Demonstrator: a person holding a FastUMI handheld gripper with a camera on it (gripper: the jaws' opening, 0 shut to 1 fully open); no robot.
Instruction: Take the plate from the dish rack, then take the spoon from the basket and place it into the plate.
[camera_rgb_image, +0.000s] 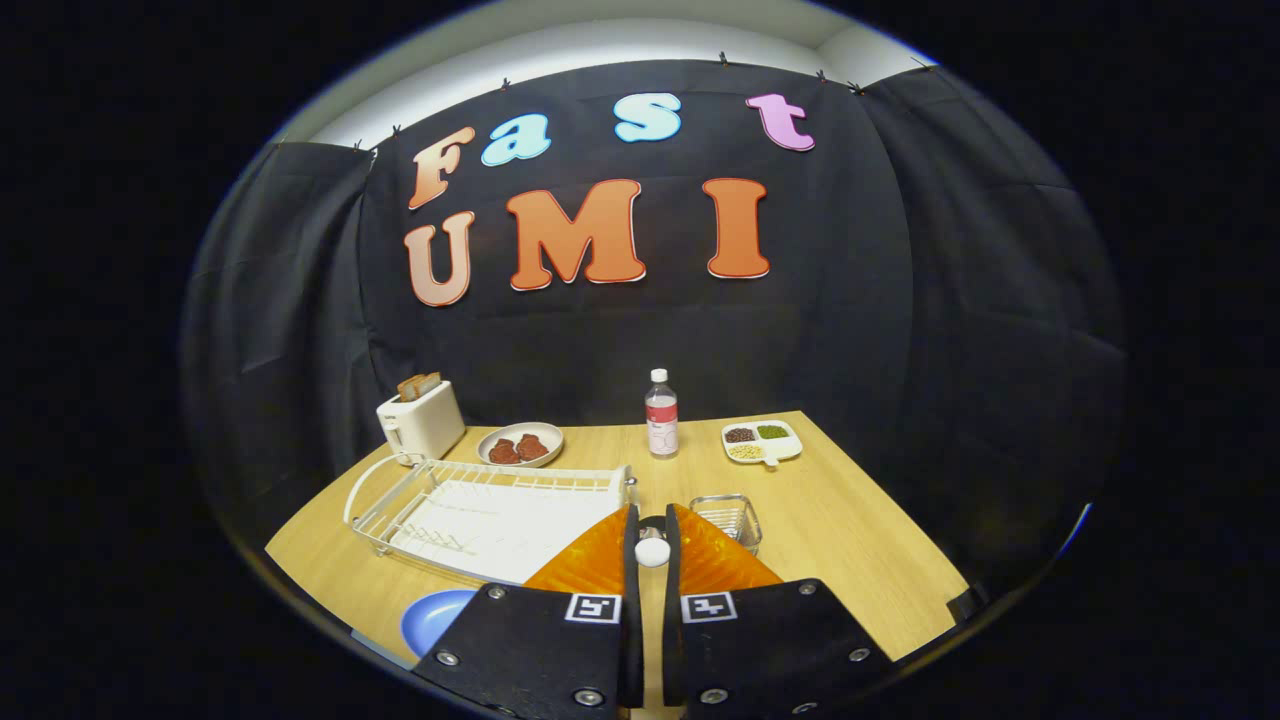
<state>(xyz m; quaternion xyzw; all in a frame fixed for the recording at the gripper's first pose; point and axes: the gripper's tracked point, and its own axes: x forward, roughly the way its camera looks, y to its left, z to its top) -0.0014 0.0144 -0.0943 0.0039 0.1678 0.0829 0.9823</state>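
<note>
Item one: my tool (651, 530) is pinching a white spoon (651, 551) between both fingers, which are sitting nearly pressed together. Item two: a blue plate (432, 619) is lying flat on the bench (860, 540) at about eight o'clock from the fingertips. Item three: a white dish rack (480, 510) is standing at ten o'clock, and a small clear basket (728, 520) is sitting at two o'clock. Item four: a toaster (420, 420), a dish of food (520, 444), a bottle (661, 413) and a divided dish (762, 441) are lining the far edge.
</note>
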